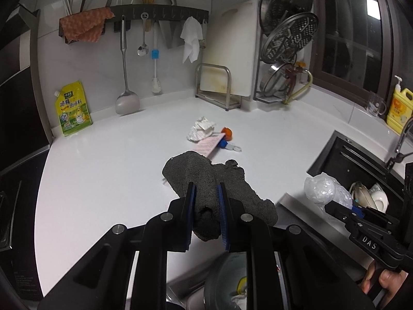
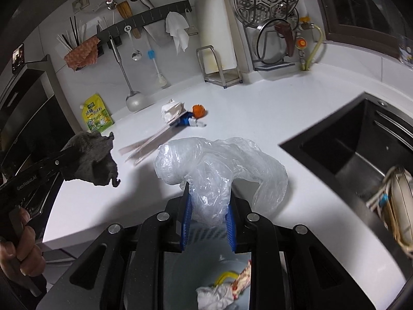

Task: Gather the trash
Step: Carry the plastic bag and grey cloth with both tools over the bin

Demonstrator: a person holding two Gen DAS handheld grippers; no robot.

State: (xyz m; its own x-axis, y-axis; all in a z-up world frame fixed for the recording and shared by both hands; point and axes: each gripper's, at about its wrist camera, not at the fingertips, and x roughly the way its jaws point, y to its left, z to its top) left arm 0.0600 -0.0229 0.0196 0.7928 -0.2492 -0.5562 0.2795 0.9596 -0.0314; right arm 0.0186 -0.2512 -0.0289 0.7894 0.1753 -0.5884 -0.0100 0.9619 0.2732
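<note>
Left claw (image 1: pixel 206 188) grips a grey rag (image 1: pixel 219 180) above the surface (image 1: pixel 103 168); paper scraps (image 1: pixel 204 131) lie beyond it.

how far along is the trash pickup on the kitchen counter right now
Partly done. Some trash already lies in the bin below the counter edge. In hand: the left gripper is shut on a dark grey rag, and the right gripper is shut on a clear plastic bag. Left on the counter: crumpled paper, an orange peel, a pink strip and a blue wrapper.
</note>
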